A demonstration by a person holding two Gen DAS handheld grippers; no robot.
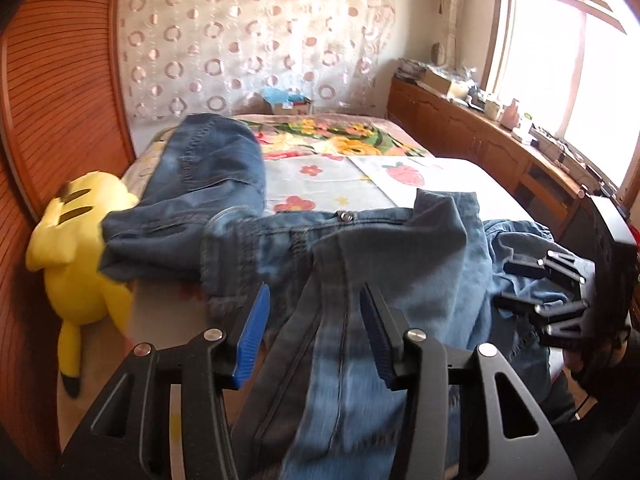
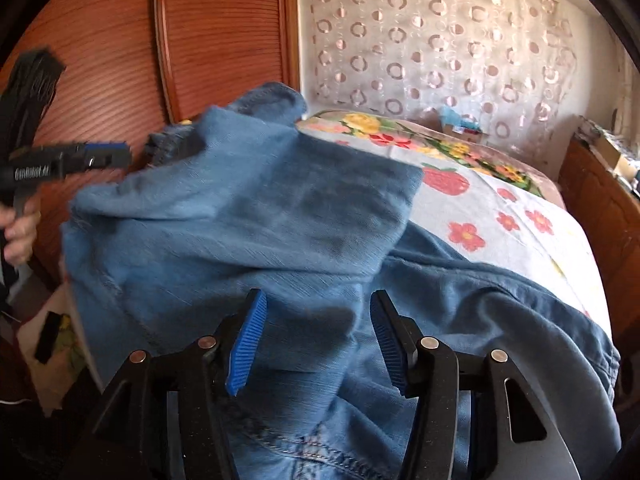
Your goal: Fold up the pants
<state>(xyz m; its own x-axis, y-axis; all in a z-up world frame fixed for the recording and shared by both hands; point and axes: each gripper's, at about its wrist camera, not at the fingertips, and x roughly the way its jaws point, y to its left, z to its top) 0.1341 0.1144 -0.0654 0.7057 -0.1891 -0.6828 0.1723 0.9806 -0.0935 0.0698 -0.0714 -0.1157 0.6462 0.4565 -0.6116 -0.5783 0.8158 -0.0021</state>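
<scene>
Blue denim pants [image 1: 360, 264] lie crumpled across the near end of a bed, one leg running back to the left [image 1: 208, 160]. My left gripper [image 1: 312, 332] is open, its blue pads either side of a fold of denim. My right gripper [image 2: 318, 340] is open over the pants [image 2: 248, 216], with cloth between and under the jaws. The right gripper also shows at the right edge of the left wrist view [image 1: 560, 292], and the left gripper at the left of the right wrist view [image 2: 100, 160].
The bed [image 1: 340, 184] has a flowered sheet. A yellow plush toy [image 1: 76, 240] lies on the floor at the bed's left. A wooden wardrobe [image 1: 52, 100] stands left, a cluttered wooden cabinet [image 1: 500, 140] under the window at right.
</scene>
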